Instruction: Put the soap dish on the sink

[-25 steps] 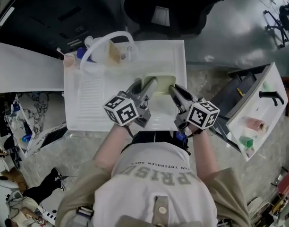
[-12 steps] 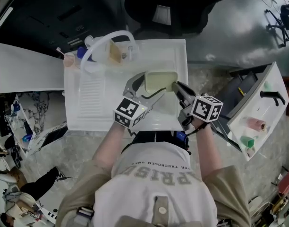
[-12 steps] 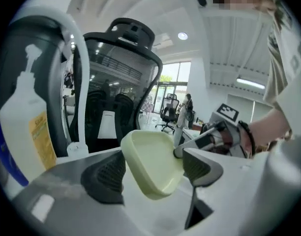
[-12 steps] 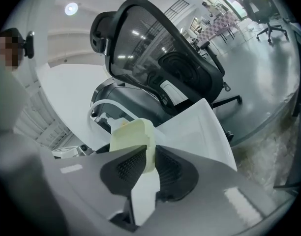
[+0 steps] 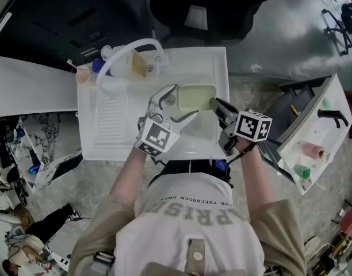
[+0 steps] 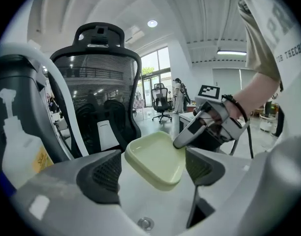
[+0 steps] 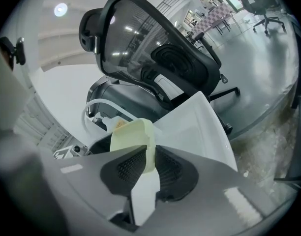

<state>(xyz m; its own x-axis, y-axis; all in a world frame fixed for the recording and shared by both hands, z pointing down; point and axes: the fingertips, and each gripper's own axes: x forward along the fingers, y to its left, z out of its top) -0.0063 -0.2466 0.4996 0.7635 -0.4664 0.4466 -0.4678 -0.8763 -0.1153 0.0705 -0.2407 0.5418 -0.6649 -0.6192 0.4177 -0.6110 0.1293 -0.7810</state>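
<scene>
**Left gripper**, a grey two-jaw tool with a black-and-white marker cube: the jaws are opening and stand wide apart at the left end of the pale green rectangular plastic soap dish. The pads are not pressing on it.

**Right gripper**, same build: the jaws are nearly together and clamped on the dish's right rim, one pad on each face.

**Pose:** both grippers point forward and somewhat down. The bare left forearm reaches in from the dish's near left, and the bare right forearm from its near right.
</scene>
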